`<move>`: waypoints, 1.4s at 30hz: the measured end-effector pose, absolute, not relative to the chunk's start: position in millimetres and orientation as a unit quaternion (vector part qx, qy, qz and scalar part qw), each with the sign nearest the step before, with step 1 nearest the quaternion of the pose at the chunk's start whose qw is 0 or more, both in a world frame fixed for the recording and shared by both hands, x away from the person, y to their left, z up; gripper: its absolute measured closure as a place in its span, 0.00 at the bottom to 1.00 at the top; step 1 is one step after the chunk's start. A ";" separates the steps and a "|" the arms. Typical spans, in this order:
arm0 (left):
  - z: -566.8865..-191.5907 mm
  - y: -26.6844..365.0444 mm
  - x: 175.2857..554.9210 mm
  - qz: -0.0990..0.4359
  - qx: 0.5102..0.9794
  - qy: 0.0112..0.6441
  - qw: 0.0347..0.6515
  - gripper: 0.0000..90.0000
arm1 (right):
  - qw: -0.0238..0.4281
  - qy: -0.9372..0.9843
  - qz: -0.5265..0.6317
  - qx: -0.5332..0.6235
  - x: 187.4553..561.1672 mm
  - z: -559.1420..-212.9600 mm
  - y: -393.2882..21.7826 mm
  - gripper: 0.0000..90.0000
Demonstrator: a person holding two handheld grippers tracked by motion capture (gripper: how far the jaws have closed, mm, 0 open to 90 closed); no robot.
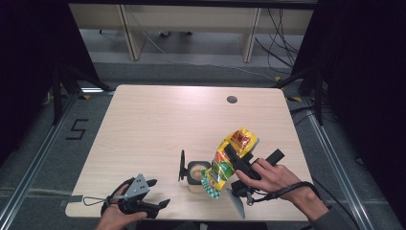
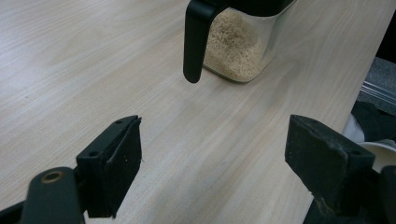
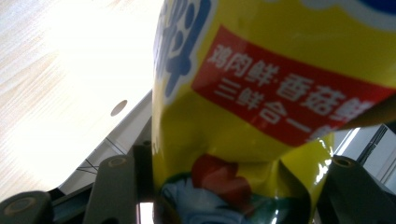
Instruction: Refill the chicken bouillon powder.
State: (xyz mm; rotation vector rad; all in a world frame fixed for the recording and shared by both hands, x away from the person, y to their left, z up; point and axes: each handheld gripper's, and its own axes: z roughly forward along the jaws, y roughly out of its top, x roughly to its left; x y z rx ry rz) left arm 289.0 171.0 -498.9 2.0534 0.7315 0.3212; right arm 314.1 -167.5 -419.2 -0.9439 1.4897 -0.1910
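Observation:
A yellow seasoning bag (image 1: 239, 139) with a red label hangs tilted, its lower end over a clear container (image 1: 196, 173) of beige granules near the table's front edge. My right gripper (image 1: 232, 160) is shut on the bag's middle, and its jaws press the foil (image 3: 261, 107) from both sides. The container (image 2: 233, 51) has a black handle (image 2: 196, 42) that points towards my left gripper (image 2: 215, 154), which is open with only bare wood between its jaws. My left gripper (image 1: 160, 193) rests low at the front left, apart from the container.
The wooden table (image 1: 158, 124) has a round cable hole (image 1: 232, 99) at the back right. Its front edge runs just under both hands. Dark curtains flank the table, and desk legs and cables stand on the floor behind it.

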 end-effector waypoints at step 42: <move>-498.3 170.6 289.1 0.129 0.831 0.297 0.452 0.20 | 0.630 0.655 -0.081 -0.410 312.7 -420.2 -170.6 0.51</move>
